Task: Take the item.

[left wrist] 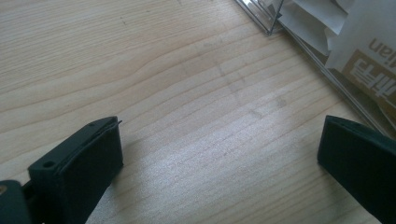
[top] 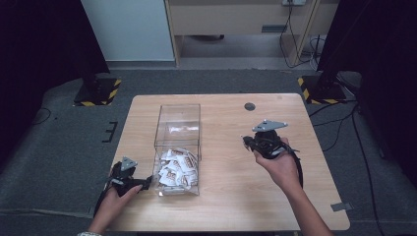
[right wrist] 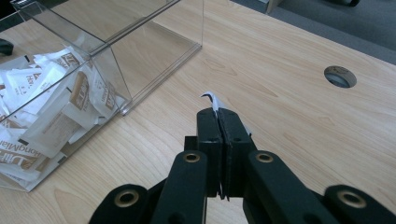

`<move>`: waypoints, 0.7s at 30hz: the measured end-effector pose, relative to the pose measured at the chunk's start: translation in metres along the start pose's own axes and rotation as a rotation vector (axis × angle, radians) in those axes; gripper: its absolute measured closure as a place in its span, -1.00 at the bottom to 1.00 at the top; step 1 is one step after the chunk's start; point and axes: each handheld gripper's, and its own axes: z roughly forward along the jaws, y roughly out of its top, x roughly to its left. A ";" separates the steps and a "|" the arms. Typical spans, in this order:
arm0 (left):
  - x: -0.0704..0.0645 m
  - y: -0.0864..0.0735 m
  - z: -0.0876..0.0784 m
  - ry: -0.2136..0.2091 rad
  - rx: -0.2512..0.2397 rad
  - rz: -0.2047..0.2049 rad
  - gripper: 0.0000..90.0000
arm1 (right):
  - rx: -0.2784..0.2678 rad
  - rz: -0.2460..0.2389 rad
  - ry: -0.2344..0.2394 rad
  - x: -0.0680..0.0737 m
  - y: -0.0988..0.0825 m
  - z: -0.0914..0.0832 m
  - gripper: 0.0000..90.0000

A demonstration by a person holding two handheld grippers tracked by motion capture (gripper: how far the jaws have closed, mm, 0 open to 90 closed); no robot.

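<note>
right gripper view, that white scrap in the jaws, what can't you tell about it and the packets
- White scrap, right gripper view: the shut right gripper hides all but a curled tip.
- Packets: print too blurred to read through the clear box.
- High view: right gripper too small to show the scrap.

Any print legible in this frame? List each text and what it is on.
"ian": end of a word on a white packet in the clear box, left gripper view.
"ongMia": partial, on a packet, right gripper view.
"Ha": on another packet; the rest is blurred.
High view: packet print too small.

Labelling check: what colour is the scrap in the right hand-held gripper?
White scrap; right gripper view.
</note>
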 end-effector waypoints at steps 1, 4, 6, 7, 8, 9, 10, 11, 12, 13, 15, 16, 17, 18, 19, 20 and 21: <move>0.000 0.000 0.000 0.000 0.000 0.000 -1.00 | 0.000 0.003 -0.001 -0.001 -0.001 0.000 0.97; 0.000 0.000 0.000 0.000 0.000 0.000 -1.00 | 0.006 0.007 -0.007 -0.003 -0.004 0.002 0.97; 0.000 0.000 0.000 0.000 0.000 0.000 -1.00 | 0.012 0.007 -0.013 -0.005 -0.006 0.005 0.97; 0.000 0.000 0.000 0.000 0.000 0.000 -1.00 | 0.015 0.009 -0.013 -0.006 -0.006 0.006 0.97; 0.000 0.000 0.000 0.000 0.000 0.000 -1.00 | 0.017 0.010 -0.018 -0.007 -0.007 0.007 0.97; 0.000 0.000 0.000 0.000 0.000 0.000 -1.00 | 0.019 0.011 -0.023 -0.009 -0.007 0.010 0.97; 0.000 0.000 0.000 0.000 0.000 0.000 -1.00 | 0.020 0.016 -0.025 -0.010 -0.008 0.011 0.97; 0.000 0.000 0.000 0.000 0.000 0.000 -1.00 | 0.022 0.020 -0.027 -0.011 -0.008 0.012 0.97; 0.000 0.000 0.000 0.000 0.000 0.000 -1.00 | 0.025 0.022 -0.030 -0.012 -0.009 0.014 0.97; 0.000 0.000 0.000 0.000 0.000 0.000 -1.00 | 0.028 0.021 -0.034 -0.014 -0.010 0.016 0.97; 0.000 0.000 0.000 0.000 0.000 0.000 -1.00 | 0.035 0.026 -0.041 -0.017 -0.011 0.021 0.97; 0.000 0.000 0.000 0.000 0.000 0.000 -1.00 | 0.041 0.033 -0.043 -0.018 -0.013 0.024 0.97; 0.000 0.000 0.000 0.000 0.000 0.000 -1.00 | 0.044 0.037 -0.048 -0.019 -0.014 0.027 0.97; 0.000 0.000 0.000 0.000 0.000 0.000 -1.00 | 0.048 0.038 -0.051 -0.021 -0.015 0.029 0.97; 0.000 0.000 0.000 0.000 0.000 0.000 -1.00 | 0.051 0.041 -0.056 -0.023 -0.016 0.032 0.97; 0.000 0.000 0.000 0.000 0.000 0.000 -1.00 | 0.055 0.045 -0.060 -0.025 -0.018 0.035 0.97; 0.000 0.000 0.000 0.000 0.000 0.000 -1.00 | 0.060 0.048 -0.063 -0.026 -0.019 0.037 0.97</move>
